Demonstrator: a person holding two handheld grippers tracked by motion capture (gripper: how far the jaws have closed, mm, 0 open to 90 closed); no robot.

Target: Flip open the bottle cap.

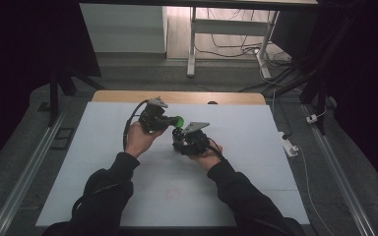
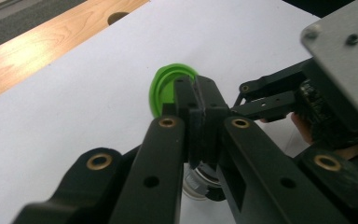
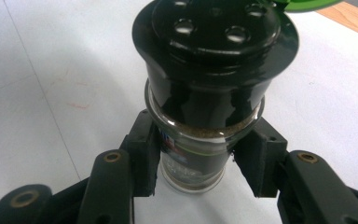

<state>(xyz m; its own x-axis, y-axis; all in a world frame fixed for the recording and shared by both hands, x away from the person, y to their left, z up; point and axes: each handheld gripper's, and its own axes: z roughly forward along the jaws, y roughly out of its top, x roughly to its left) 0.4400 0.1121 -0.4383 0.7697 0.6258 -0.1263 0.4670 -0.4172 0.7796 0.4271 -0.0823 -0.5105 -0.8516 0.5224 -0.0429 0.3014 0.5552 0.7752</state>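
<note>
Near the middle of the white table (image 1: pixel 103 162), toward its far edge, the left gripper (image 1: pixel 170 121) is clamped on the green cap (image 2: pixel 164 86), already off. Just right, the right gripper (image 3: pixel 200 161) grips the spice jar (image 3: pixel 214 70); its black shaker top is exposed. The cap remains to be set down.

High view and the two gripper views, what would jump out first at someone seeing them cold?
The bright green lid stands out first, pinched by the left gripper above the middle of the white table. Next comes the glass spice jar with its black shaker top full of holes, clamped between the jaws of the right gripper, just to the right of the lid.
</note>
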